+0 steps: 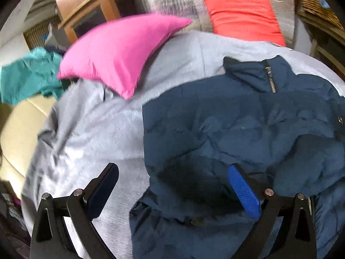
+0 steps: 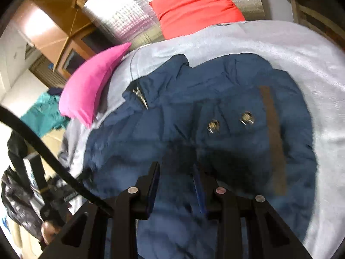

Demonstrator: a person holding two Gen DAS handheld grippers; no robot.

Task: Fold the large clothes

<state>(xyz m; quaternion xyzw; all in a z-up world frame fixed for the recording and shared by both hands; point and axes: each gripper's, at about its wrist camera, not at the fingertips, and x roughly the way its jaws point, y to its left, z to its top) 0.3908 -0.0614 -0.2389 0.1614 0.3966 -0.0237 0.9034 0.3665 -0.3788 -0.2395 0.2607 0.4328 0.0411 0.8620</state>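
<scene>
A navy padded jacket (image 1: pixel 237 125) lies on a light grey blanket (image 1: pixel 97 129), collar and zipper at the far end. My left gripper (image 1: pixel 172 172) is open, its jaws wide apart above the jacket's left edge, holding nothing. In the right wrist view the jacket (image 2: pixel 172 118) shows two metal snaps (image 2: pixel 246 117) and a brown strip (image 2: pixel 273 133). My right gripper (image 2: pixel 176 172) hovers over the jacket's middle with its jaws partly open, a gap between the pads and no cloth in them.
A pink pillow (image 1: pixel 116 49) and a red pillow (image 1: pixel 243 17) lie at the blanket's (image 2: pixel 301 64) far side. Teal clothing (image 1: pixel 28 77) lies at the left on a cream surface (image 1: pixel 19 125). Wooden furniture (image 2: pixel 54 34) stands behind. A black cable (image 2: pixel 43 151) crosses the right wrist view.
</scene>
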